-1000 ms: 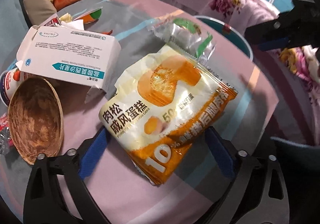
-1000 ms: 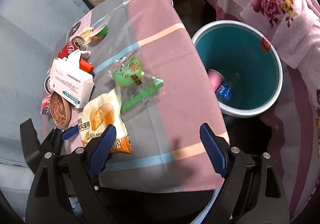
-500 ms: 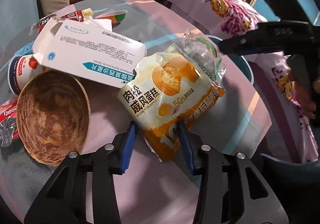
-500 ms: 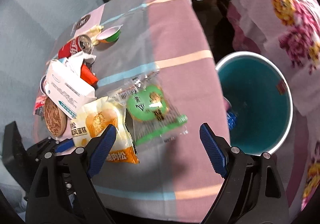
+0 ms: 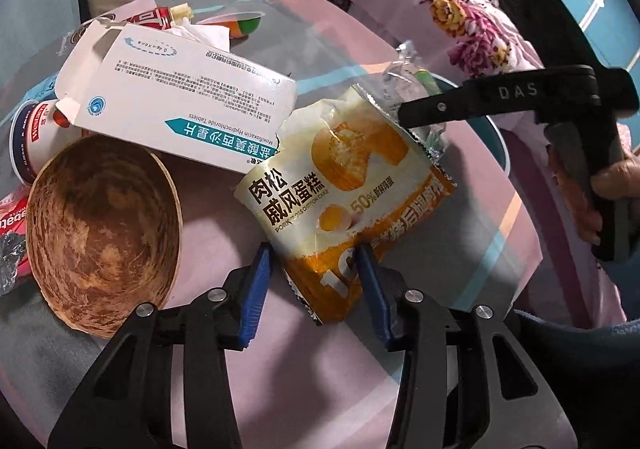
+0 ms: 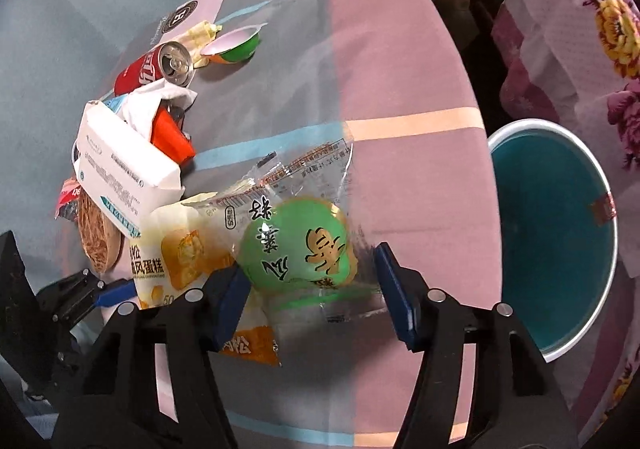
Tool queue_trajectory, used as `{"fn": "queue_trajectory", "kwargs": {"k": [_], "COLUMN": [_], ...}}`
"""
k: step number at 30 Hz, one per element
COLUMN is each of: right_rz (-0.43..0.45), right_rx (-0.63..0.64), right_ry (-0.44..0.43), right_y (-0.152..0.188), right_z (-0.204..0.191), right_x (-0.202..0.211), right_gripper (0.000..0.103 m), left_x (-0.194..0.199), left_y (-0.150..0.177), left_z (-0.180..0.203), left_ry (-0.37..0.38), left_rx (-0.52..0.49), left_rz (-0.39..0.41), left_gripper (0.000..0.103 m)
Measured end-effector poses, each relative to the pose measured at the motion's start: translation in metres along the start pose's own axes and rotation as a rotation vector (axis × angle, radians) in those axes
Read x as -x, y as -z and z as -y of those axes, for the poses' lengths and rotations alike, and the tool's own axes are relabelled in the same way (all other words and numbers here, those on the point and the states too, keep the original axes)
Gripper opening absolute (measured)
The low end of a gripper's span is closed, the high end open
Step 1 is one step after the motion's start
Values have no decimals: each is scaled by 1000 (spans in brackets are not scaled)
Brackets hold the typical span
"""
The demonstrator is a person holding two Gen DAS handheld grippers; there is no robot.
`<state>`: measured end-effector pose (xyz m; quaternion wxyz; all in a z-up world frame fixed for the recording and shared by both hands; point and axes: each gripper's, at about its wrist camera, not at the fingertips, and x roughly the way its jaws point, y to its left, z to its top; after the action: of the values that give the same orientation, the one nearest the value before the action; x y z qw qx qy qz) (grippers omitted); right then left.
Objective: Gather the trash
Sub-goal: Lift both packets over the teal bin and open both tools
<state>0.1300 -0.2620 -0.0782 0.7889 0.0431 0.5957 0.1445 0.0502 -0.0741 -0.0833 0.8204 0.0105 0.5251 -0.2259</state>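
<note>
- The left gripper (image 5: 316, 281) has narrowed from wide open a second ago to a close bracket on the lower end of the orange cake packet (image 5: 344, 185), low in the middle of the left wrist view. The right pad touches the packet's edge, but a sliver of cloth shows beside the left pad, so I cannot tell whether it is truly pinched.
- The right gripper (image 6: 308, 289) has dropped from above the table edge onto the green bun packet (image 6: 300, 245), now centre-low in the right wrist view. Its jaws are closing with the bun between them; a gap remains at the right pad, so no grip yet.
- The two packets overlap, the green one's clear film lying over the orange one's upper corner. Lifting one may drag the other.
- Both hands look set to pick up together; the teal bin (image 6: 560, 249) stands at the right of the frame, beside the table (image 6: 400, 69), and is the likely drop point.
- More trash waits at upper left: a white medicine box (image 5: 180, 105), a brown bowl (image 5: 100, 233), a red can (image 6: 152, 69) and a small green cup (image 6: 236, 45).
</note>
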Motion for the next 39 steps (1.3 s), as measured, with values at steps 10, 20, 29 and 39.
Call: {"fn": "queue_trajectory", "kwargs": {"k": [10, 20, 29, 39], "right_rz": [106, 180, 216, 297], "right_rx": [-81, -127, -149, -219], "right_ry": [2, -25, -34, -30], "right_y": [16, 32, 43, 51], "right_z": [20, 35, 40, 67], "right_x": [45, 78, 96, 127], "right_gripper": [54, 55, 54, 55], "left_x": [39, 62, 73, 83], "left_y": [-3, -8, -14, -37], "left_z": [13, 25, 38, 67], "left_ry": [-39, -60, -51, 5], "left_rx": [-7, -5, -17, -71], "left_rz": [105, 160, 199, 254], "left_gripper": [33, 29, 28, 28]}}
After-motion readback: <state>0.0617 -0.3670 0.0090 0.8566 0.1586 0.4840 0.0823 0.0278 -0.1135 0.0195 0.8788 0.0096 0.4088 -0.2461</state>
